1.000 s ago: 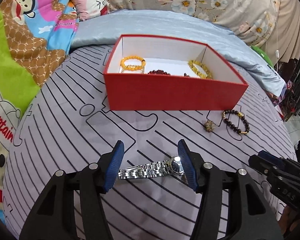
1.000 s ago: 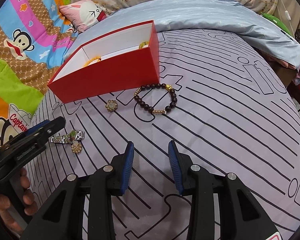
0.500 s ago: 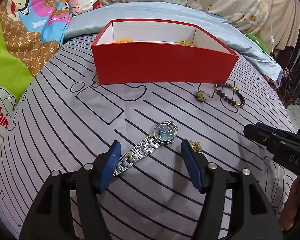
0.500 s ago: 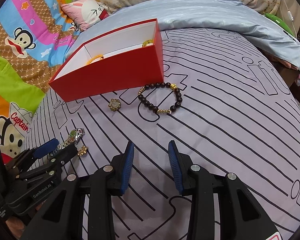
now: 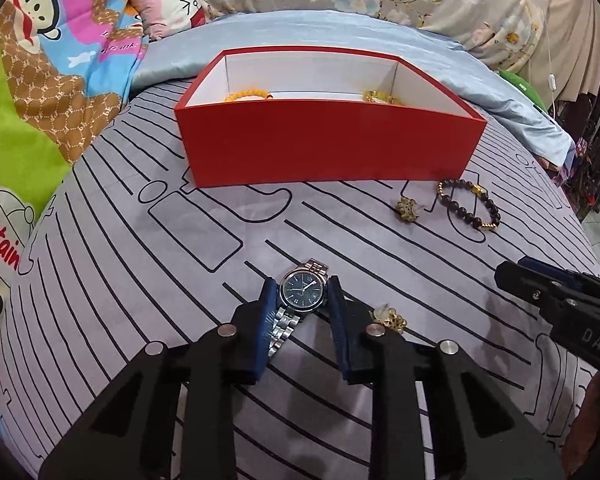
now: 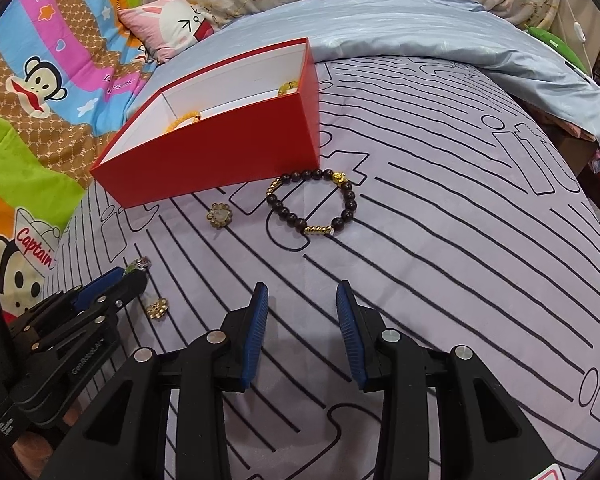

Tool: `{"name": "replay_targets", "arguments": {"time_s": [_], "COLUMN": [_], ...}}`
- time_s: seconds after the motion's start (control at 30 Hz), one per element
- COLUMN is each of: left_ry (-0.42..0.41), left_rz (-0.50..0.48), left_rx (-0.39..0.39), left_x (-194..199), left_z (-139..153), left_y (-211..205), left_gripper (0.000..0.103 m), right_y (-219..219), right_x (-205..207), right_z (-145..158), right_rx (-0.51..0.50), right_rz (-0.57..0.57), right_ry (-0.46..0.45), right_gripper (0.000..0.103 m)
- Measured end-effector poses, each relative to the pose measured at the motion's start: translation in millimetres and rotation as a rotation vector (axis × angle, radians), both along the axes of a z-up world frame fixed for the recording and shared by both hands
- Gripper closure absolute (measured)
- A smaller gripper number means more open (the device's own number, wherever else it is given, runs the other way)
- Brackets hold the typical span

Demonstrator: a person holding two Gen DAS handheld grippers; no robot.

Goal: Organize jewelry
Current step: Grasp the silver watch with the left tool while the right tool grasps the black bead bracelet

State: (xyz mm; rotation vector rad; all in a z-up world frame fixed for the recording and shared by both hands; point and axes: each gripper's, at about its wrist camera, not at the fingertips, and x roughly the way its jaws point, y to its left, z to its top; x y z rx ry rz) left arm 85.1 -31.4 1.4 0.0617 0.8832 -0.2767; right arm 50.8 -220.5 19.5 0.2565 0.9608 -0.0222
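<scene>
My left gripper [image 5: 301, 300] is shut on a silver watch [image 5: 302, 293] with a dark blue dial, its pads against the case, low over the grey striped bedspread. The left gripper also shows in the right wrist view [image 6: 116, 280]. My right gripper [image 6: 302, 300] is open and empty above the spread, nearer than a dark beaded bracelet [image 6: 312, 206] with gold beads. A red box [image 5: 328, 140] with white lining stands behind, holding an orange bracelet [image 5: 246, 96] and a yellow one [image 5: 380, 98]. A gold flower brooch [image 6: 220, 216] lies by the box, and another gold flower piece [image 5: 390, 318] beside the left gripper.
The grey striped bedspread [image 6: 460, 240] covers the bed. A light blue quilt [image 6: 420, 32] lies behind the box, with a pink bunny pillow [image 6: 172, 24] and a cartoon monkey blanket [image 5: 40, 60] at the left. The bed edge drops off at the far right.
My left gripper has moved forward and closed on the watch's case; its jaws were wide open around the band before. The right gripper has barely moved.
</scene>
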Motion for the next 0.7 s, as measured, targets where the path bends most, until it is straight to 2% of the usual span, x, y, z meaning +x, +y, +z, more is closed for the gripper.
{"name": "replay_targets", "arguments": {"time_s": [0.23, 0.57, 0.7], "left_ry": [-0.007, -0.004, -0.003], "left_rz": [0.059, 0.059, 0.059], "left_rx": [-0.03, -0.042, -0.049], "left_x": [2.2, 2.3, 3.3], "left_z": [-0.6, -1.2, -1.3], "left_y": [13.8, 15.5, 16.2], "left_gripper": [0.078, 0.078, 0.077], "right_y": [-13.6, -26.9, -23.7], "right_x": [15.5, 54.5, 62.0], "right_z": [1.8, 2.5, -2.6], "right_rx": [-0.012, -0.036, -0.056], "right_rz": [-0.023, -0.05, -0.046], "right_ry": [-0.015, -0.03, -0.021], "right_gripper": [0.068, 0.068, 0.072]}}
